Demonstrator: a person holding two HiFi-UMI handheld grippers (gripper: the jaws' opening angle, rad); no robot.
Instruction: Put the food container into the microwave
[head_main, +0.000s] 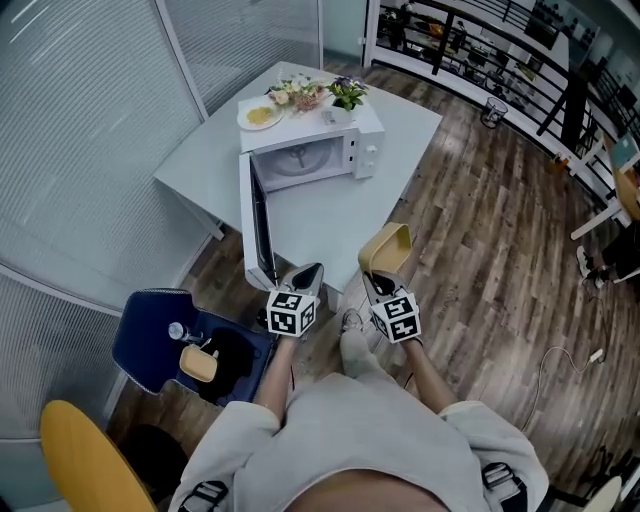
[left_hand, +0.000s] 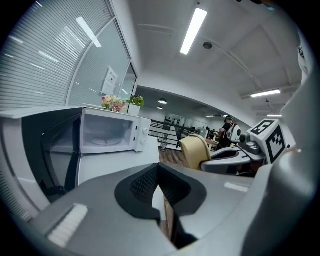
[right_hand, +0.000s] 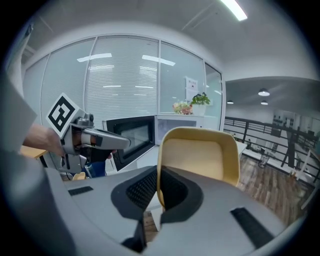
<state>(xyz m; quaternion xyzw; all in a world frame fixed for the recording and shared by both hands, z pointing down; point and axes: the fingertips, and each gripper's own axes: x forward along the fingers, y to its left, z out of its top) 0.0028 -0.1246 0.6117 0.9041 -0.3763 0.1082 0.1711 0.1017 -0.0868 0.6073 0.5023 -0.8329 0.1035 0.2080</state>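
Observation:
The white microwave (head_main: 310, 160) stands on a white table (head_main: 405, 125), and its dark door (head_main: 262, 225) swings wide open toward me. An empty yellow food container (head_main: 386, 247) is tipped upright in the air near the table's front corner. My right gripper (head_main: 372, 280) is shut on its rim (right_hand: 159, 187). From the right gripper view, the container (right_hand: 200, 155) sits right of the open door (right_hand: 132, 135). My left gripper (head_main: 310, 270) hovers beside the door's lower edge, shut with nothing in it (left_hand: 159, 172). From there the microwave's cavity (left_hand: 107, 132) looks empty.
A plate of food (head_main: 260, 115), flowers (head_main: 300, 93) and a potted plant (head_main: 346, 93) rest on the microwave's top. A blue chair (head_main: 150, 335) holding small items is at my lower left, with a yellow chair (head_main: 85, 460) behind it. A black railing (head_main: 500, 40) runs far right.

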